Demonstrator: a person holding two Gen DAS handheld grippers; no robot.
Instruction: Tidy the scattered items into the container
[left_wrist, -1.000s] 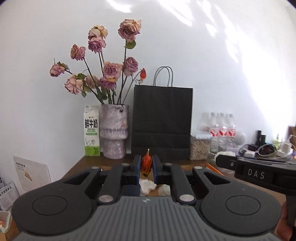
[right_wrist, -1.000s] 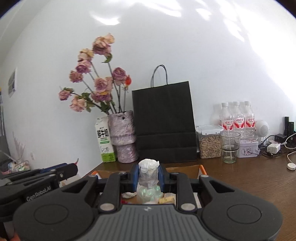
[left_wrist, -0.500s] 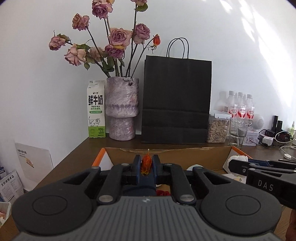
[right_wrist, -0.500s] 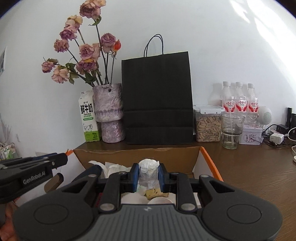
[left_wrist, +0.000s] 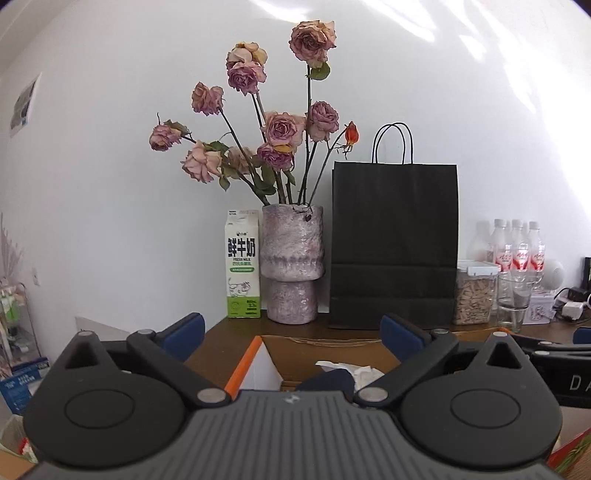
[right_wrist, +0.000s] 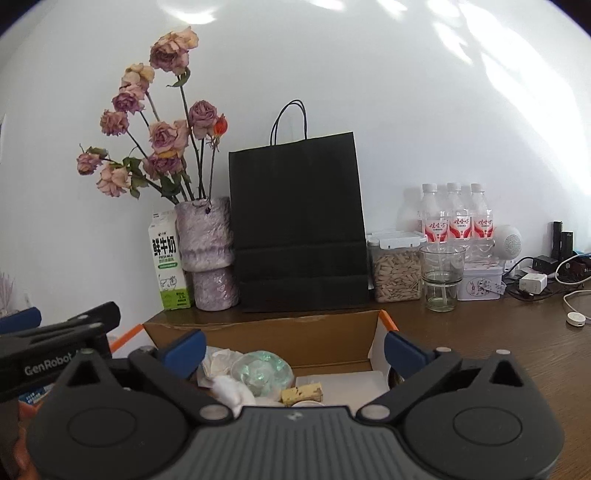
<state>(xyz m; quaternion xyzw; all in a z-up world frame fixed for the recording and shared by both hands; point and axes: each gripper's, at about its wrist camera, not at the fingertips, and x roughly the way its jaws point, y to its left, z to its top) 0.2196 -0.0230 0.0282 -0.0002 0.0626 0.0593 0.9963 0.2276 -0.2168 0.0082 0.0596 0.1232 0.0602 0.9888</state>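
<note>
Container (right_wrist: 332, 338) | milk carton (right_wrist: 168, 262): "FRESH MILK" | left gripper (right_wrist: 55, 354): "GenRobot"

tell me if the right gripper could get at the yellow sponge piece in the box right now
Probably yes: the right gripper is opening with nothing between its fingers, and the yellow sponge piece lies uncovered in the open-topped cardboard box just below.

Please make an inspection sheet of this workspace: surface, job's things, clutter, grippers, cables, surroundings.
Surface: brown wooden table.
Job's things: open cardboard box holding crumpled tissue, a greenish wrapper and a yellowish chunk.
Clutter: milk carton, vase of dried roses, black paper bag, jar, glass, water bottles, tin.
Grippers: left gripper and right gripper opening, nothing between the jaws.
Cables: white cable, charger.
Surroundings: white wall.
</note>
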